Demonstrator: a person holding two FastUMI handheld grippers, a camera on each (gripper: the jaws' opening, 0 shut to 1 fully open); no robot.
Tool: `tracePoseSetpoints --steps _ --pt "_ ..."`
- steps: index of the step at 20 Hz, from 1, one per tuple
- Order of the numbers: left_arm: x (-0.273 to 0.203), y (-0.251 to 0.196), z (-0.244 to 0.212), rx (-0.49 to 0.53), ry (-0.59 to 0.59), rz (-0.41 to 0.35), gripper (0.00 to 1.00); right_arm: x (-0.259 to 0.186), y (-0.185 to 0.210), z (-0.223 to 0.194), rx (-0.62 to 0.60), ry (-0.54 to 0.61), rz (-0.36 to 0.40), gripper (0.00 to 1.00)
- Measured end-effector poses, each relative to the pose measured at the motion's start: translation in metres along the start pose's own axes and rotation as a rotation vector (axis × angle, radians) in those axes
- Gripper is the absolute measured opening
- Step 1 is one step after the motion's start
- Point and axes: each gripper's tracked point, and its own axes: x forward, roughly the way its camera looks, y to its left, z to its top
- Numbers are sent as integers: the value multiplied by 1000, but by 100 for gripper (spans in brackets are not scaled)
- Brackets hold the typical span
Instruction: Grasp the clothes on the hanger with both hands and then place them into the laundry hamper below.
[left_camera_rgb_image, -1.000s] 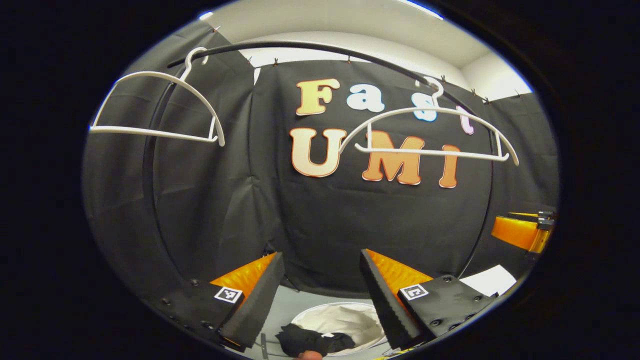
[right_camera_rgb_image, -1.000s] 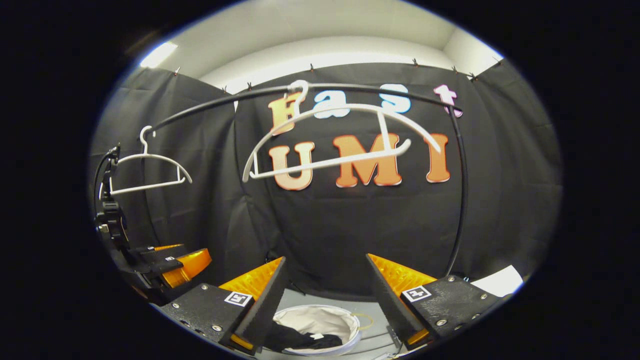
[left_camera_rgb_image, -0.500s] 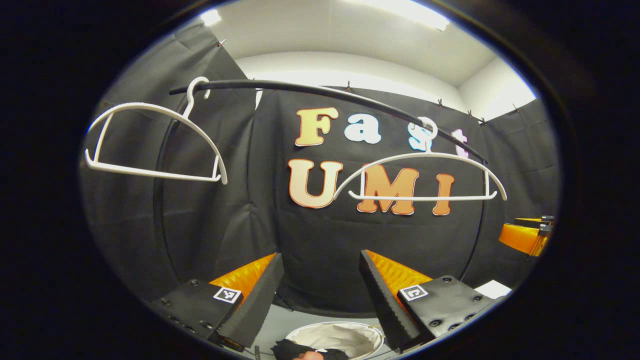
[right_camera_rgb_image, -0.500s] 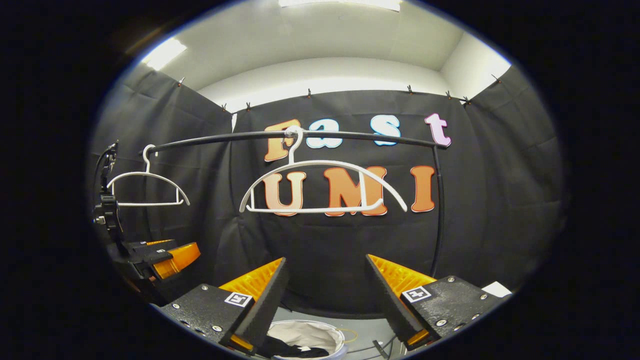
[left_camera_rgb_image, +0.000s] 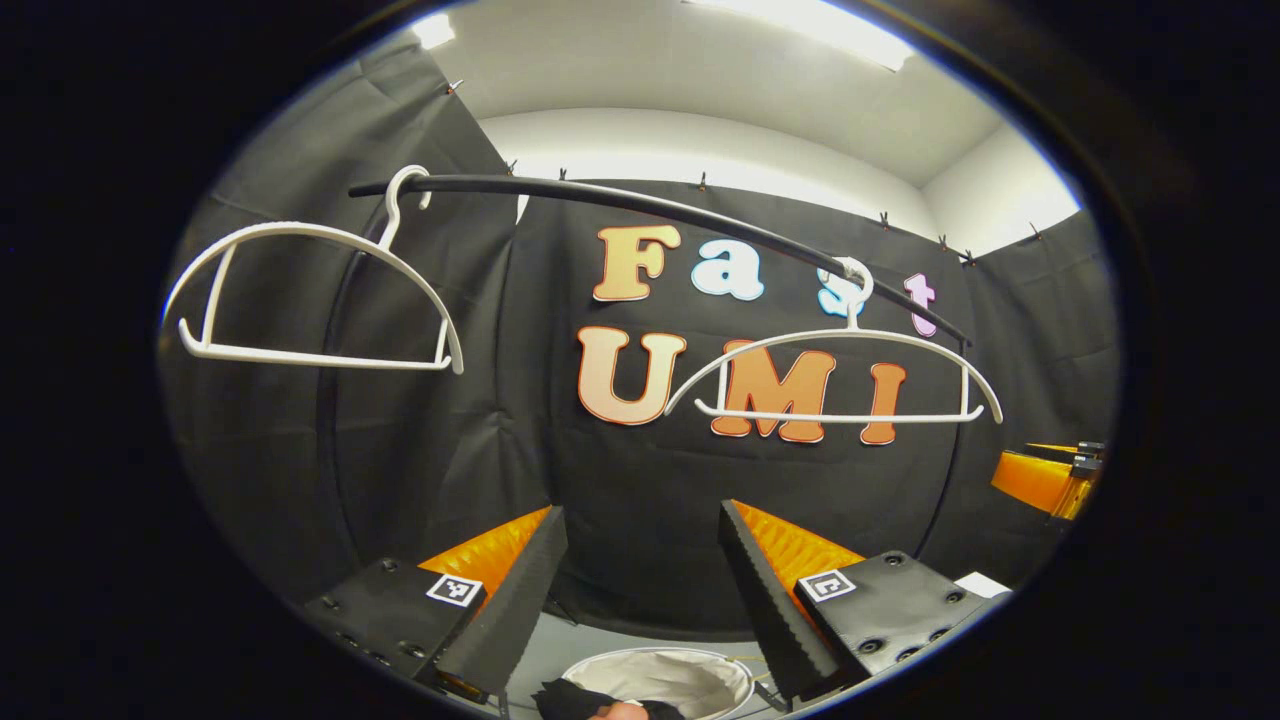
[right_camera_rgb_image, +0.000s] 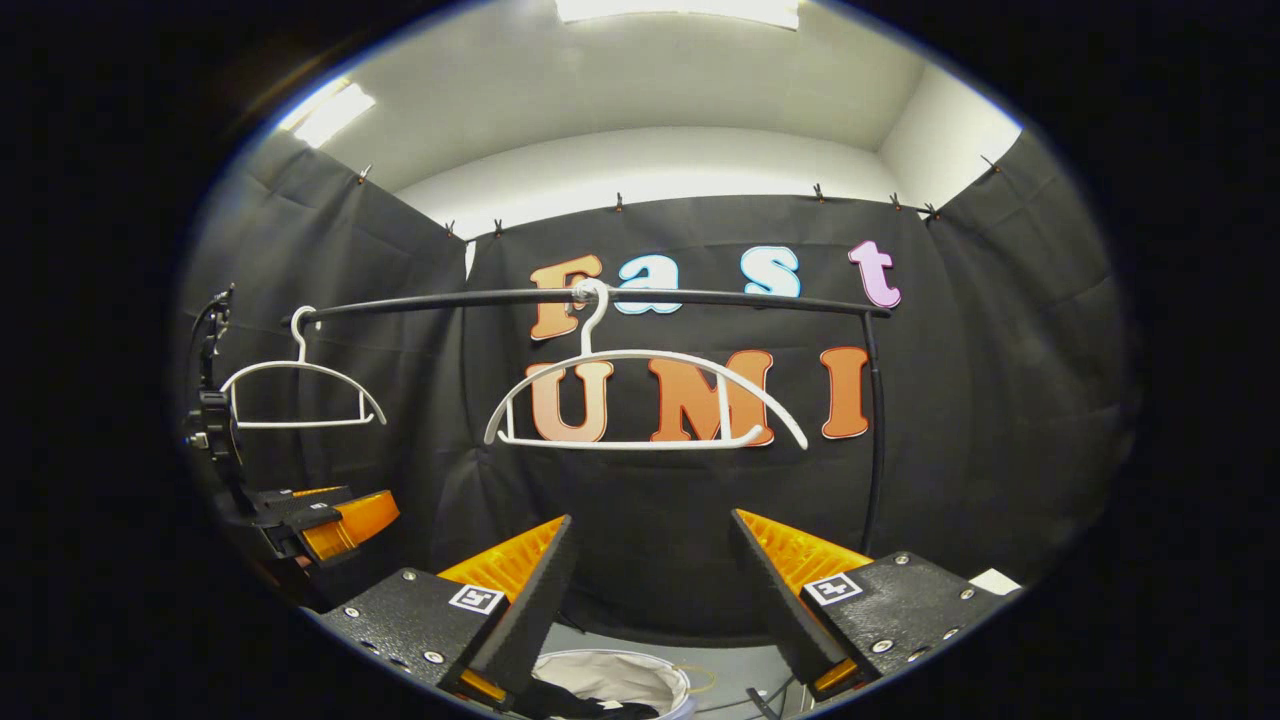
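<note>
Two bare white hangers hang from a black rail: one hanger on the left, the other hanger on the right. The right gripper view also has the rail and both hangers. Low down stands a white laundry hamper with dark clothes in it, and again the hamper with the clothes. My left gripper is open and holds nothing. My right gripper is open and holds nothing. The left gripper hangs at the left; the right gripper at the far right.
Black cloth walls close the booth on three sides. A white sheet lies on the grey floor at the lower right. The rail's upright post stands on the right. A fingertip peeks in at the bottom edge.
Both cameras have tilted upward: the hamper and clothes have slid toward the bottom edge, and the rail, hangers and ceiling sit lower in view. The right hanger has swung level. Both grippers stay open.
</note>
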Motion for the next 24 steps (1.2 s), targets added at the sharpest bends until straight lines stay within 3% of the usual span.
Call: tracePoseSetpoints --steps 24 --pt "3 -13 -1 -10 -16 -46 99 4 -6 -38 20 64 -23 93"
